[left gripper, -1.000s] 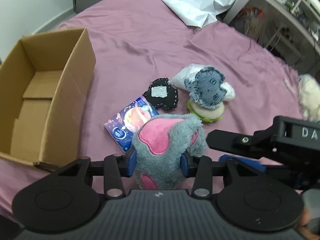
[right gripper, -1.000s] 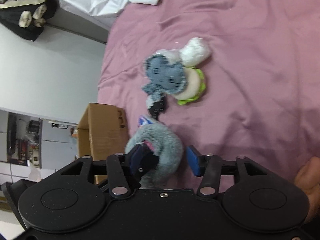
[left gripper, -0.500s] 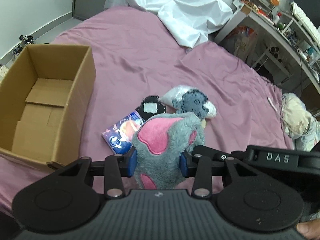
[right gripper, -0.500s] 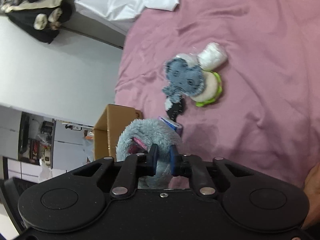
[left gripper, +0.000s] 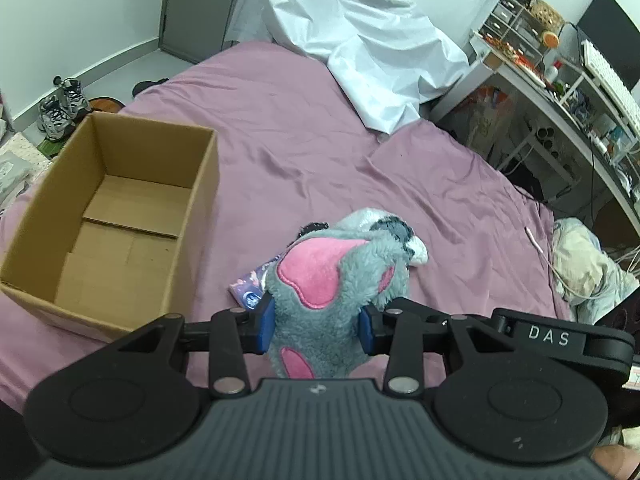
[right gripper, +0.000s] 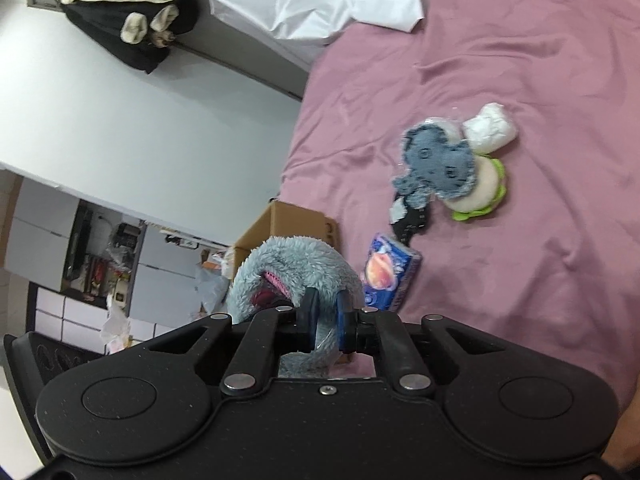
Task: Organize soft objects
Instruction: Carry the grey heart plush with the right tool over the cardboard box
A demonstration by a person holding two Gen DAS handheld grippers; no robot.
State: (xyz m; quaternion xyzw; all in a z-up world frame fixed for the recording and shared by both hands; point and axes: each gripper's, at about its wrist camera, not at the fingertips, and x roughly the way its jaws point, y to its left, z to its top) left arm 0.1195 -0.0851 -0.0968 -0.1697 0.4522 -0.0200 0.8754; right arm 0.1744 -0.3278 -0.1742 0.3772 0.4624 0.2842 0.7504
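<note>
Two grippers are clamped on one grey and pink plush toy [left gripper: 332,280], held up off the purple bedsheet [left gripper: 280,140]. Left gripper [left gripper: 316,330]: blue pads are pressed into both sides of the toy's body, jaws partly apart around it. An open cardboard box [left gripper: 108,216] is seen ahead and to the left of it, resting on the sheet, nothing visible inside. A blue printed packet [left gripper: 252,284] is partly hidden just behind the toy. Right gripper [right gripper: 325,320]: jaws are drawn nearly together, a thin fold of the toy's grey fur pinched between the pads. Ahead and to its right on the sheet, a denim patch toy [right gripper: 438,164] is lying on a burger-shaped cushion [right gripper: 480,194], touching a white bundle [right gripper: 490,128]. A black patch [right gripper: 412,220] is lying just beside the packet. A crumpled white sheet [left gripper: 372,52] is lying at the far end.
</note>
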